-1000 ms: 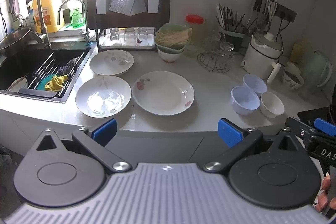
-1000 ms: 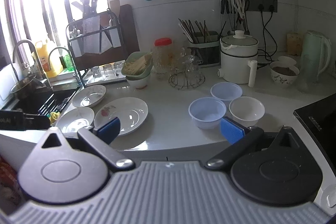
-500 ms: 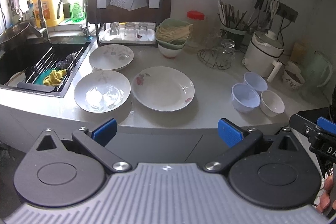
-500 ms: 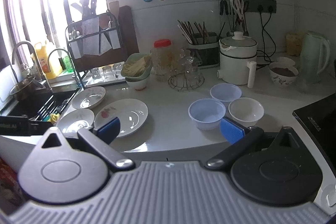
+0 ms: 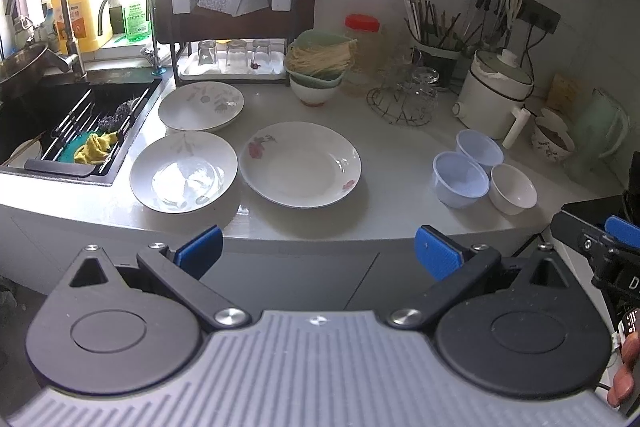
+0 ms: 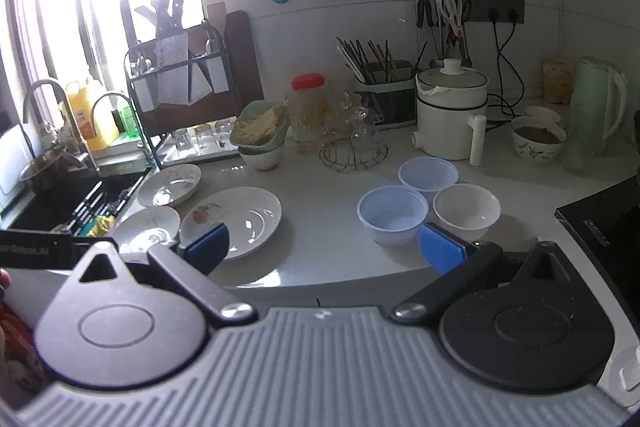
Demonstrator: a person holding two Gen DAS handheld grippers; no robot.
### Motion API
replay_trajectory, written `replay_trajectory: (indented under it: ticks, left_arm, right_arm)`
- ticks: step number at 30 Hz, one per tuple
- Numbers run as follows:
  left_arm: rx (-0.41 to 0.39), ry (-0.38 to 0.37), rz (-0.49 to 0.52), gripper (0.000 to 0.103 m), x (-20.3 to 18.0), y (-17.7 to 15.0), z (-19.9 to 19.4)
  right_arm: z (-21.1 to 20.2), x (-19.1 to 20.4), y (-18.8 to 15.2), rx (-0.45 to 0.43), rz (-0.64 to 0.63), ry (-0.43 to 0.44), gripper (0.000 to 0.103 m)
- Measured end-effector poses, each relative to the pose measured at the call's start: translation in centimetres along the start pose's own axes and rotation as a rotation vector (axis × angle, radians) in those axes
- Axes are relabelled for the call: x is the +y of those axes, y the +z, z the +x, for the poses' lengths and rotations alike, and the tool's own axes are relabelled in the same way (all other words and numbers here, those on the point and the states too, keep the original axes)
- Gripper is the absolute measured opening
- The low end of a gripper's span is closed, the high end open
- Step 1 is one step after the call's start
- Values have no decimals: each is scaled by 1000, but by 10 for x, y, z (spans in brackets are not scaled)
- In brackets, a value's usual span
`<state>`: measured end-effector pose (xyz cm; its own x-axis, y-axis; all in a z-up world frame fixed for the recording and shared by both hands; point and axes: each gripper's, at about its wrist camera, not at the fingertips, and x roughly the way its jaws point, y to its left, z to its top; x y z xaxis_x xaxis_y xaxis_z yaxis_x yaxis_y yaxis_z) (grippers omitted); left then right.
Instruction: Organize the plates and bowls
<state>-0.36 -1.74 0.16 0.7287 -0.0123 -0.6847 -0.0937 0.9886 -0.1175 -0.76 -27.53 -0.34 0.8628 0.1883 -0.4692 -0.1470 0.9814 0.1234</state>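
On the countertop point(image 5: 400, 163), three plates lie near the sink-side end: a flower-printed plate point(image 5: 300, 165) at the middle front, a leaf-printed plate point(image 5: 183, 177) just beside it at the front edge, and a second leaf-printed plate point(image 5: 201, 105) behind. All three hold nothing. Toward the stove-side end cluster two pale blue bowls point(image 6: 392, 219) point(image 6: 428, 173) and one white bowl point(image 6: 467, 207), all unfilled. A green basket point(image 5: 320, 57) of noodles sits on a white bowl by the back wall. The left gripper point(image 5: 318, 251) and right gripper point(image 6: 326, 243) hover off the front edge, each spread wide, holding nothing. Bare counter separates plates from bowls.
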Motion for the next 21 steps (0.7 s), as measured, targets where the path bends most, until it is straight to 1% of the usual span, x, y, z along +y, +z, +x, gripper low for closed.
replay_trajectory:
  ticks: [5, 10, 14, 18, 21]
  left_arm:
    - [11, -6, -5, 103, -4, -4, 3]
    - [-6, 10, -15, 103, -5, -7, 2]
    - [11, 19, -34, 103, -5, -11, 8]
    - [13, 39, -14, 103, -9, -16, 10]
    - [16, 46, -2, 103, -12, -19, 12]
  right_arm:
    - [2, -4, -3, 28, 5, 8, 103]
    - [5, -4, -2, 34, 0, 18, 103]
    - [7, -6, -7, 58, -11, 18, 103]
    - [4, -3, -10, 58, -40, 50, 103]
    - [3, -3, -11, 53, -44, 51, 103]
